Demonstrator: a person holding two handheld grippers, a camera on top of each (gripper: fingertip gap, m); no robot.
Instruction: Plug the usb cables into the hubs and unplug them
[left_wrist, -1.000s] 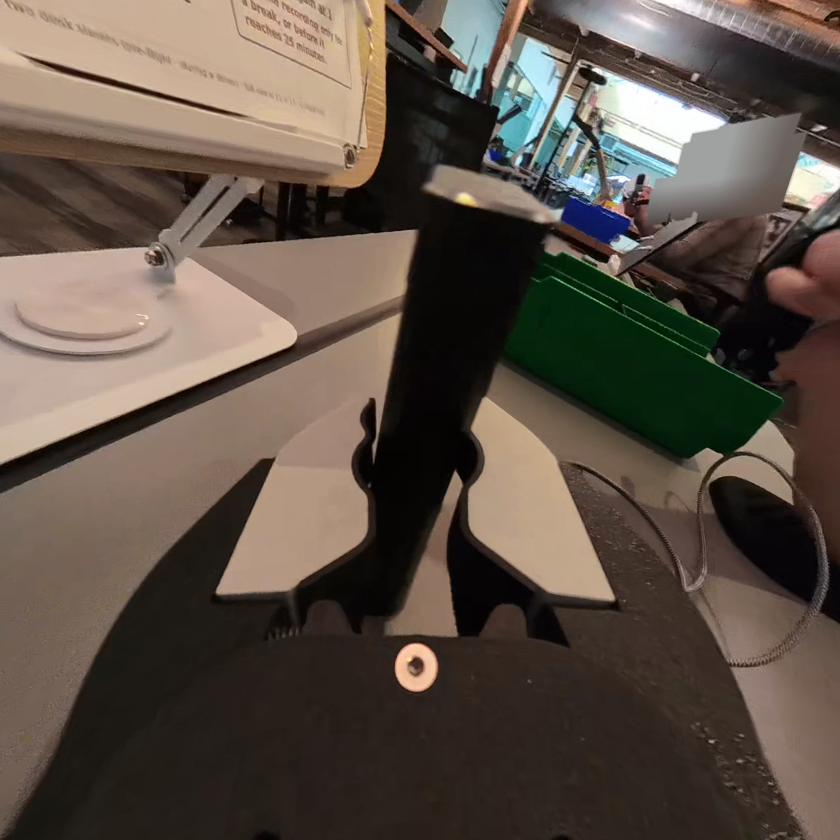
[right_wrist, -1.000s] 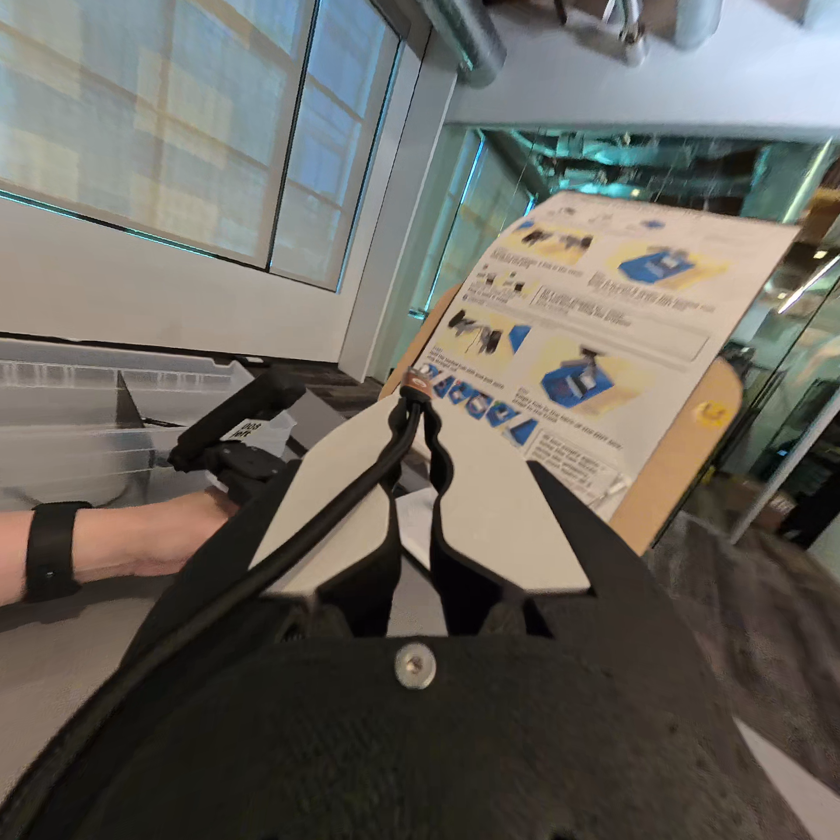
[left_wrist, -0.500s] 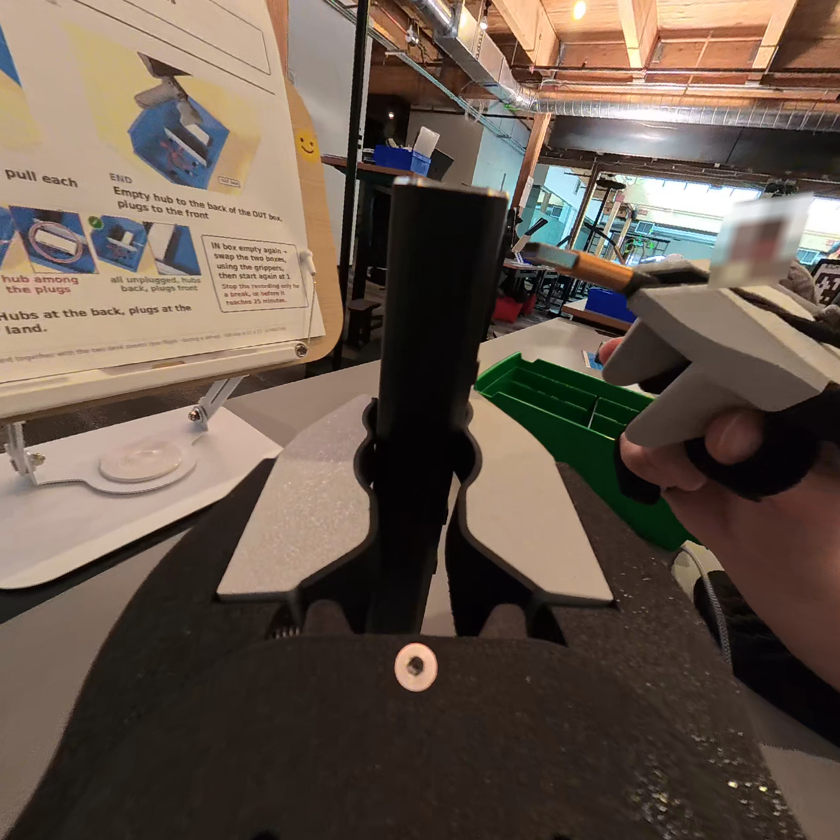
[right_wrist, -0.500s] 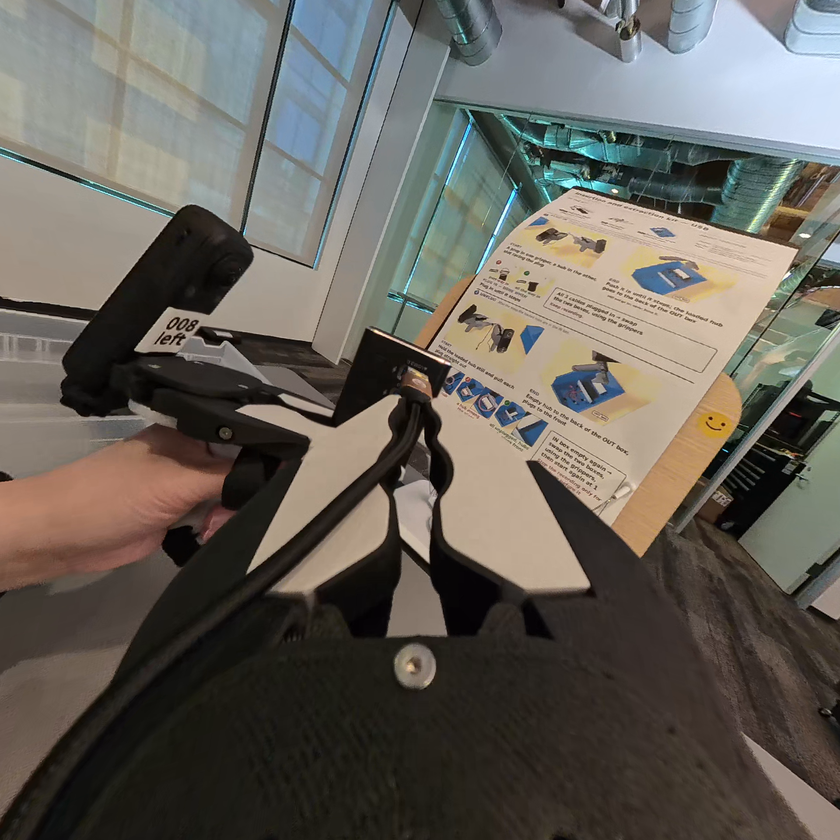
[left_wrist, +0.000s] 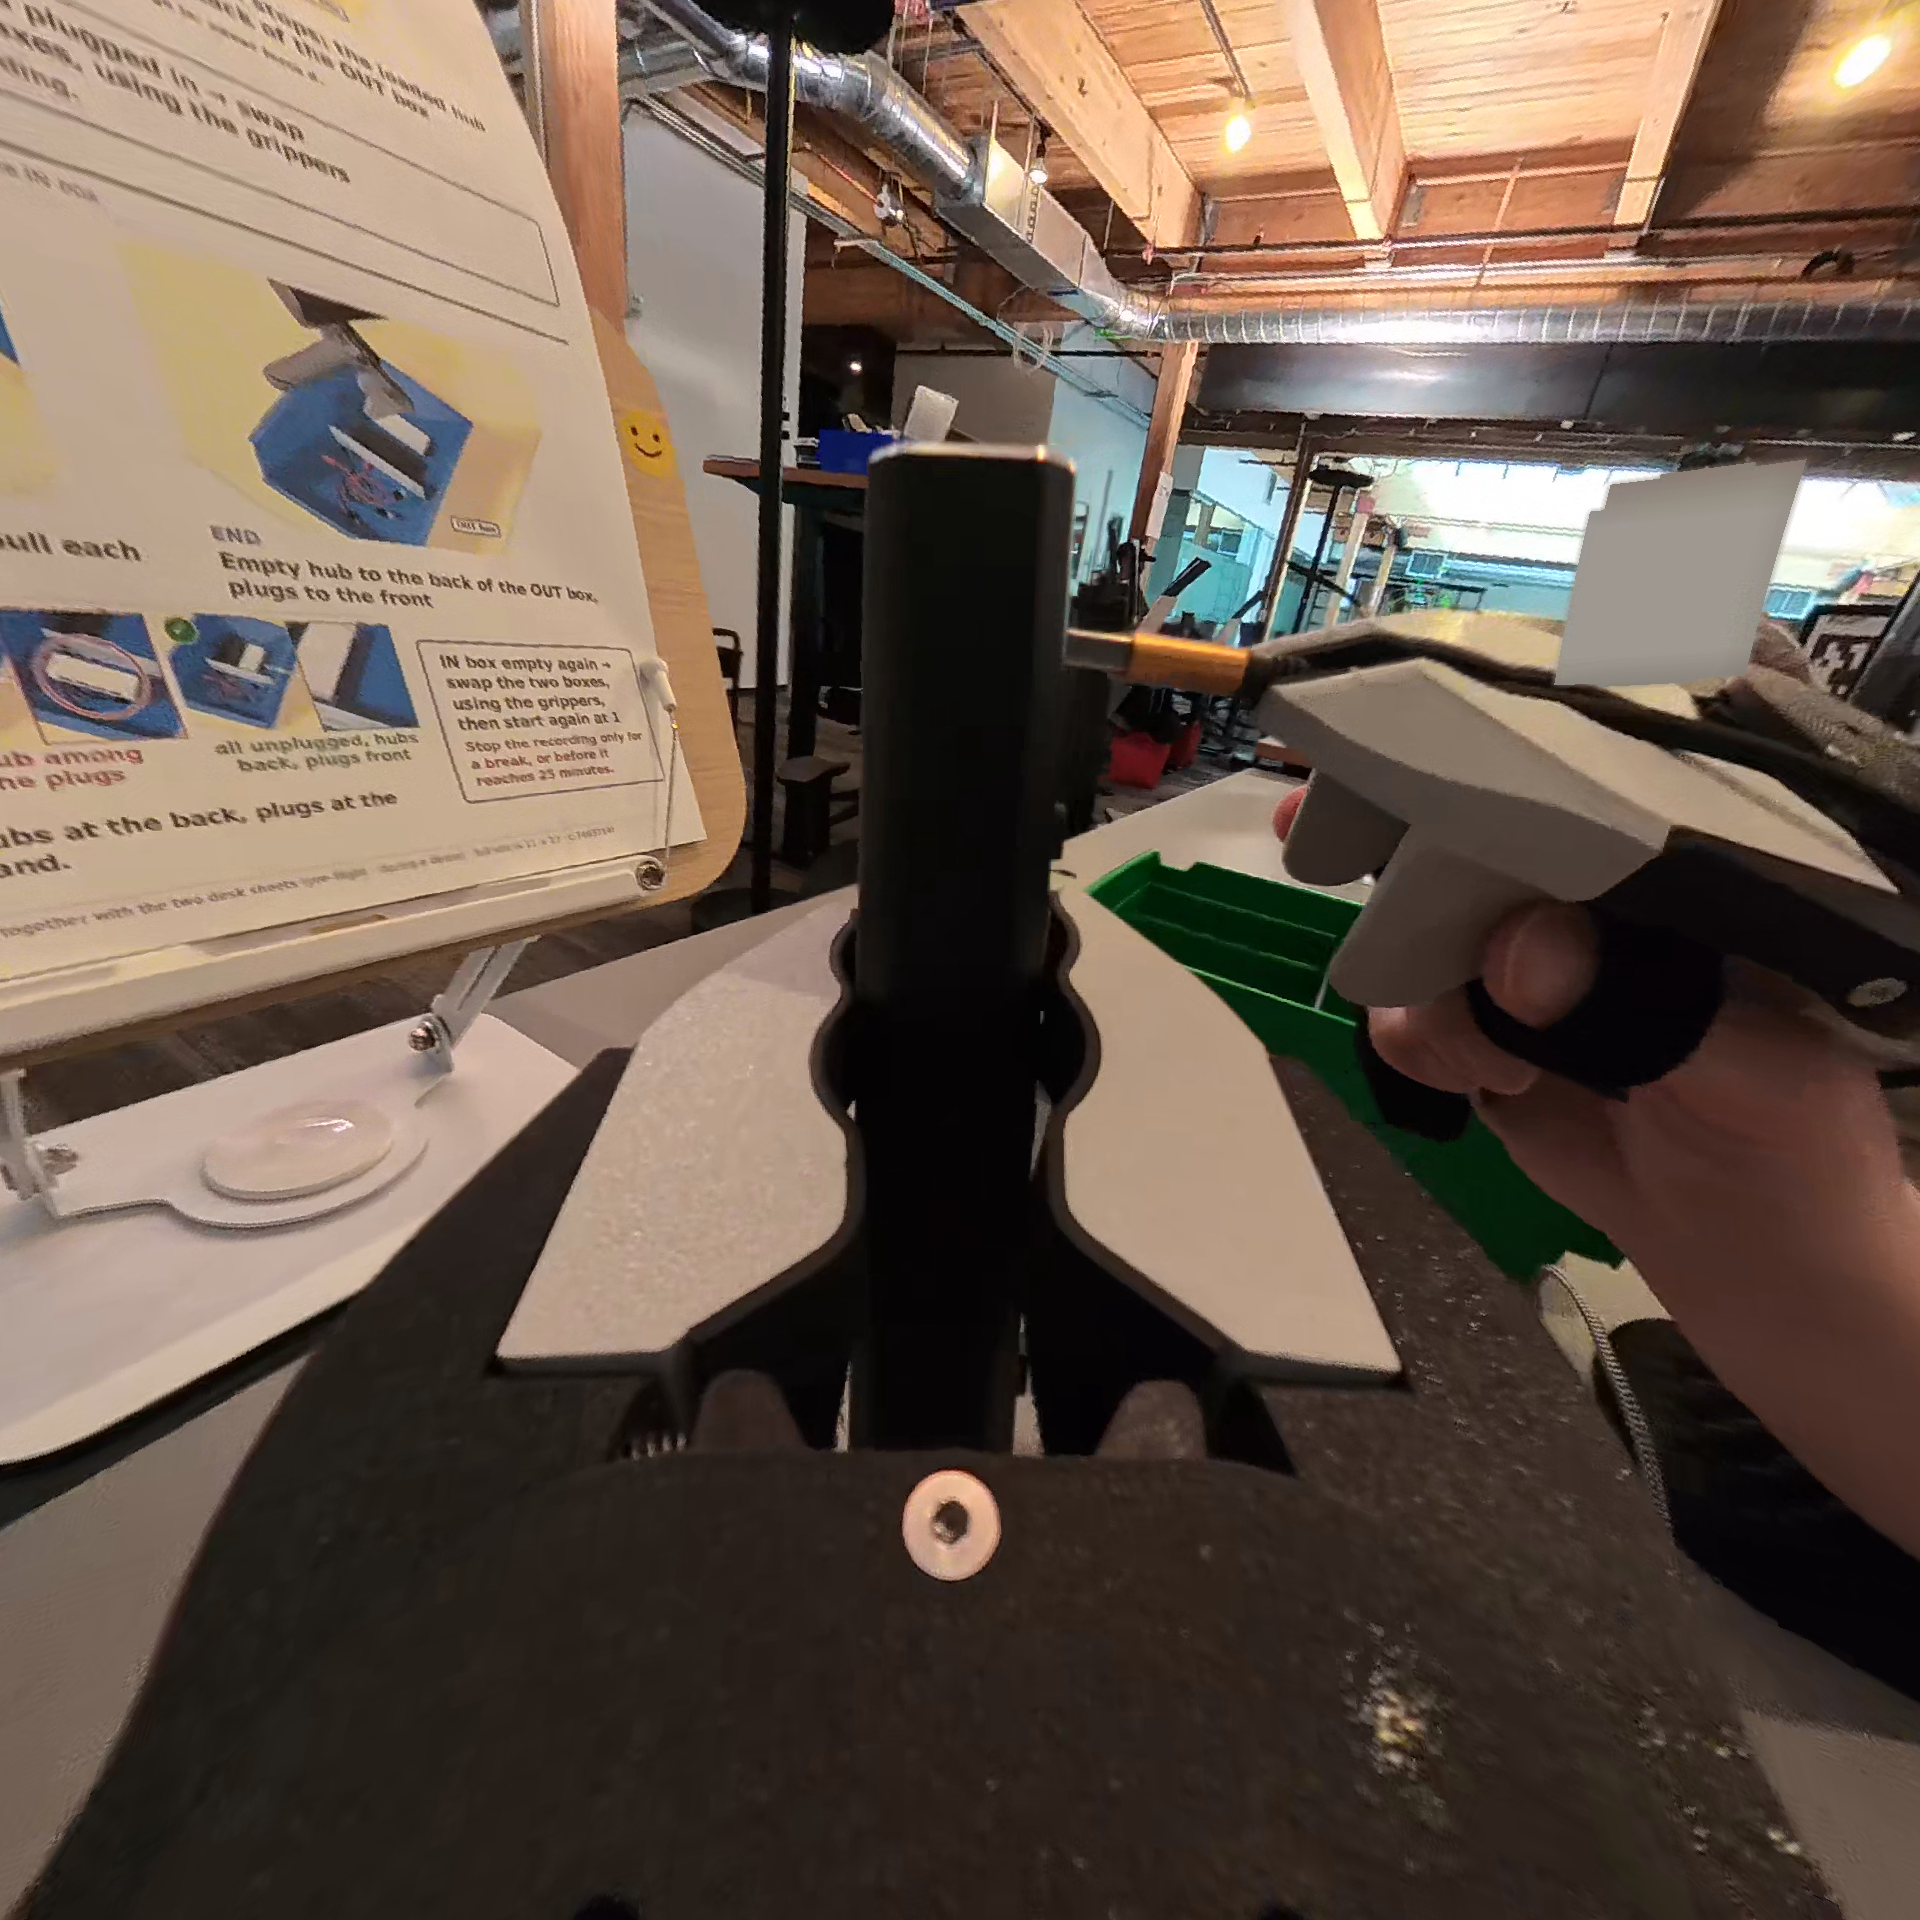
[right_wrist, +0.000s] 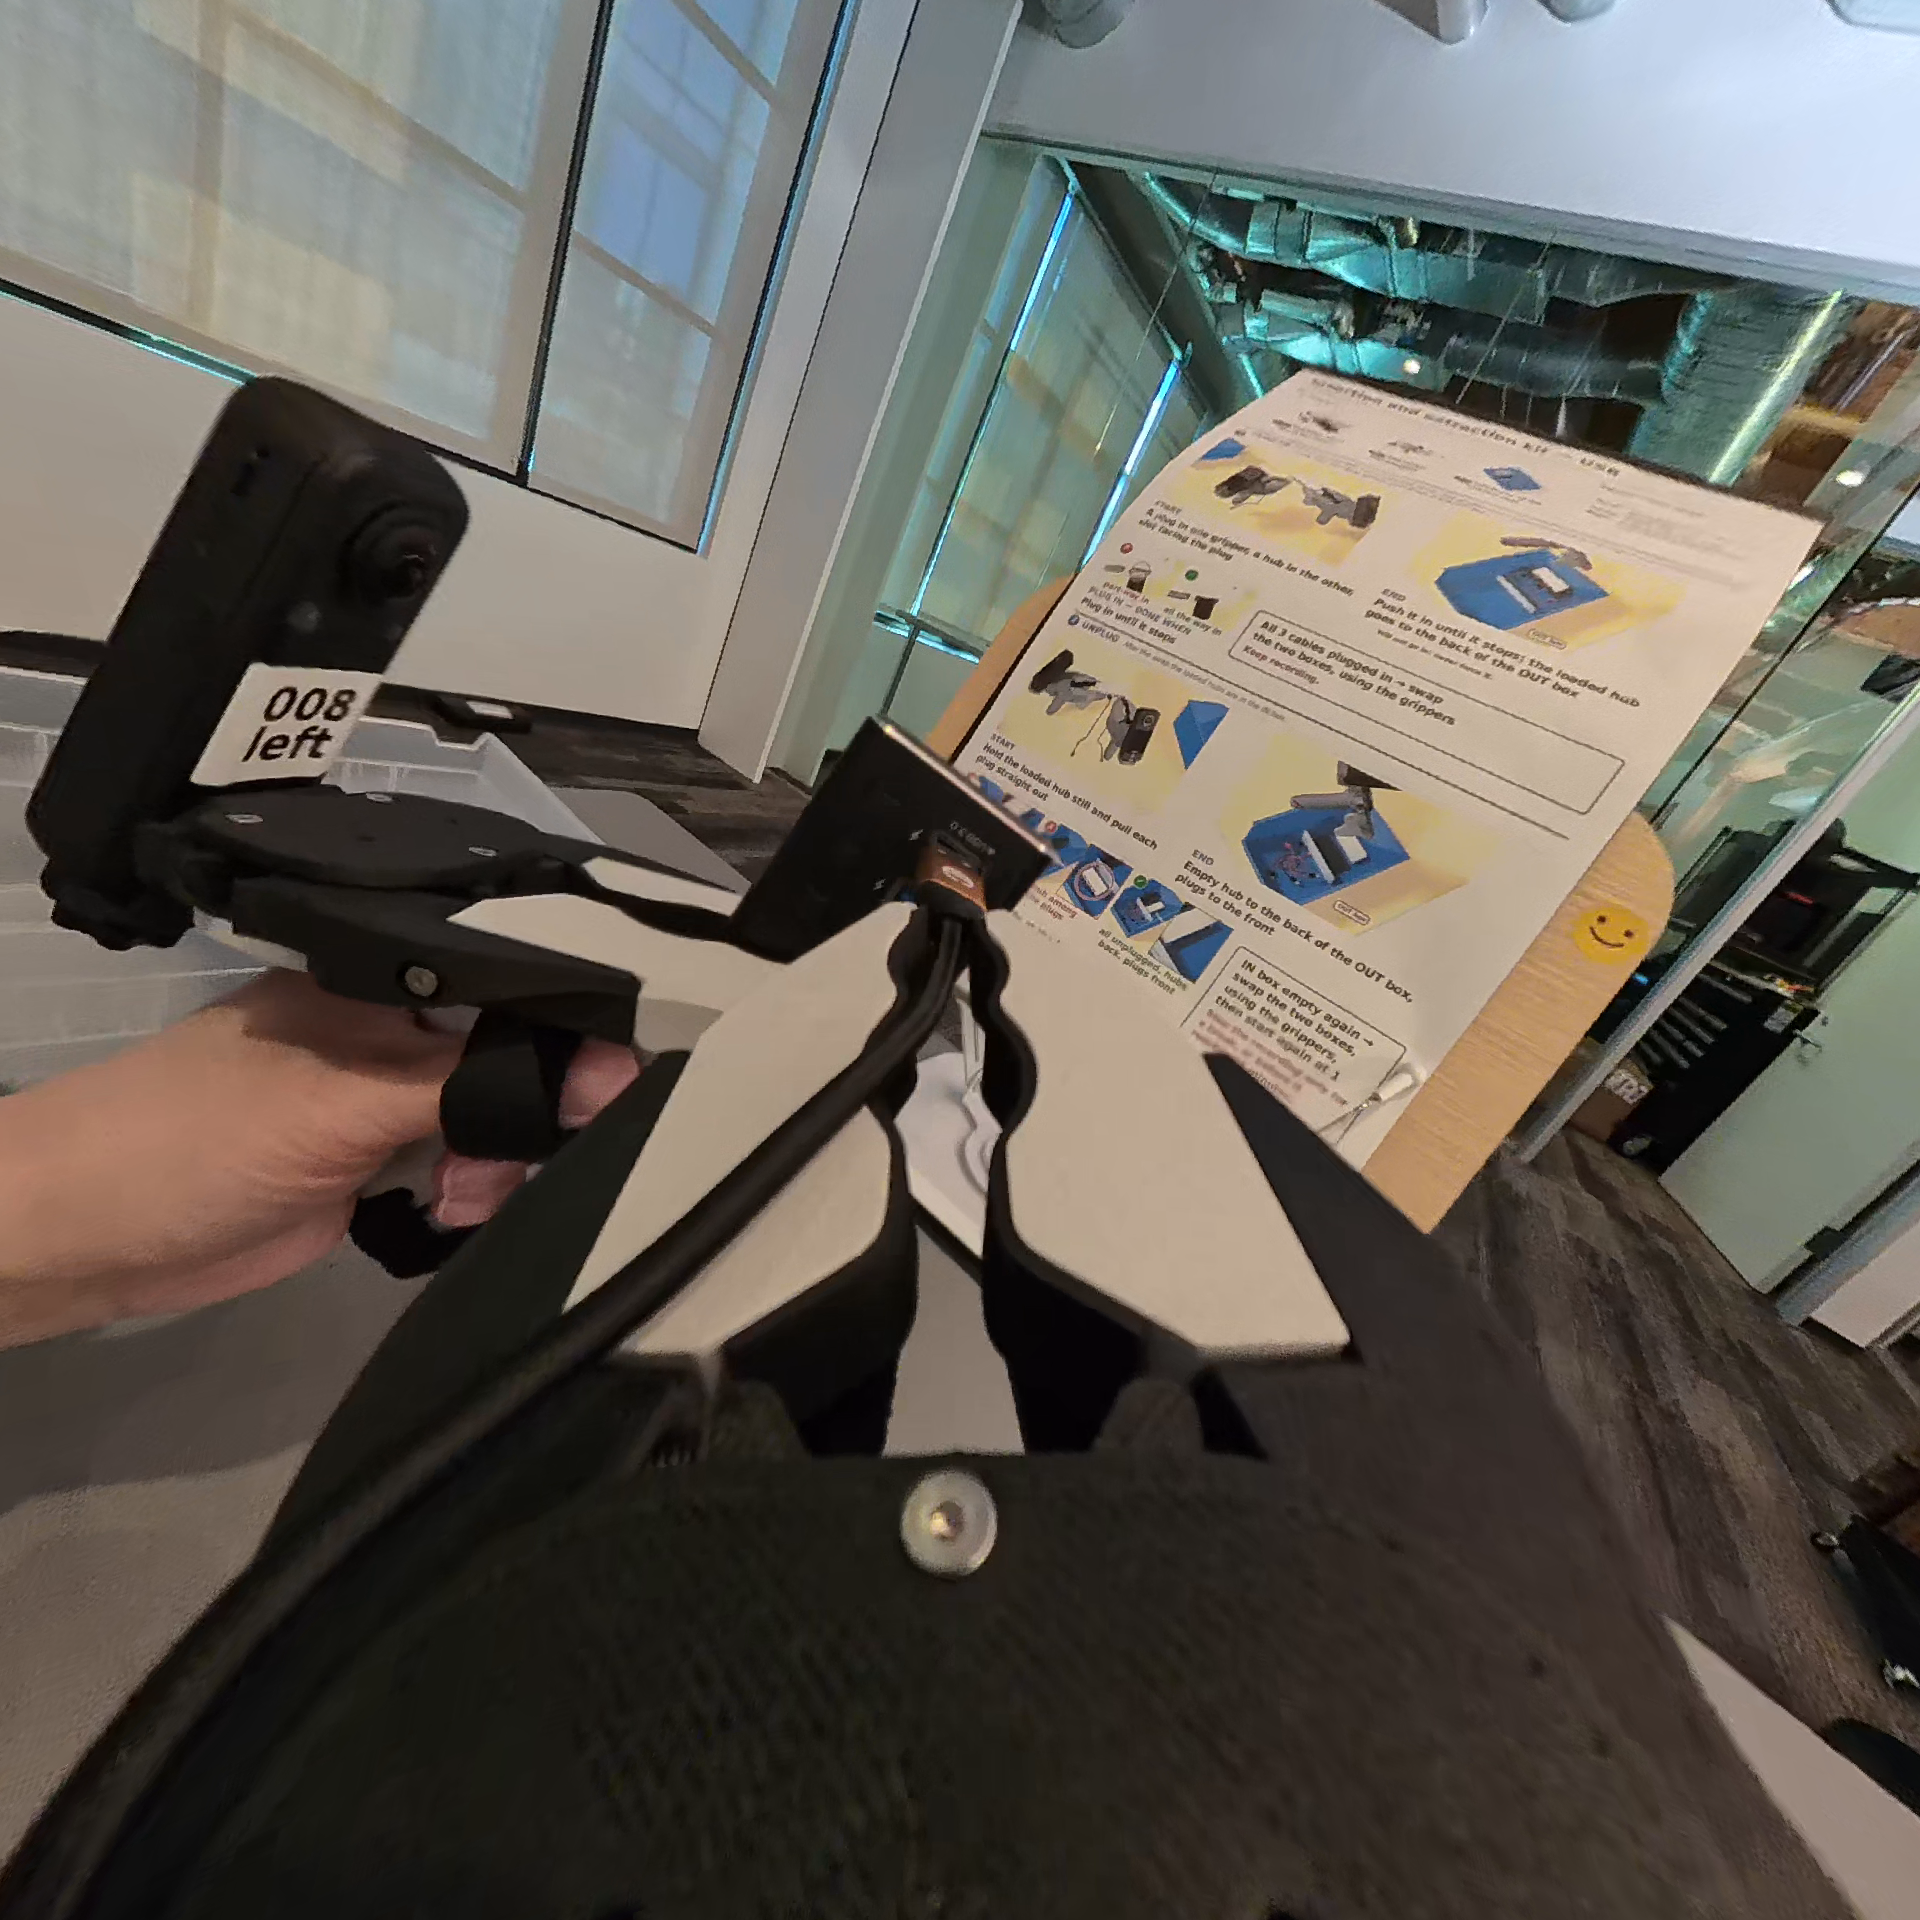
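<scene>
My left gripper is shut on a black USB hub, held upright above the table. My right gripper is shut on a USB plug with an orange collar; its black cable trails back over the left finger. The plug points sideways at the hub's right side near its top, and its metal tip meets a port there. In the right wrist view the hub stands just beyond my fingertips. The left gripper shows there, held by a hand.
An instruction board on a white stand base stands to the left; it also shows in the right wrist view. A green bin sits on the grey table behind the right gripper. A braided cable lies by the hand.
The two grippers have come together. The hub has been lifted and turned upright, and the plug has moved in from the right until its tip meets the hub's side.
</scene>
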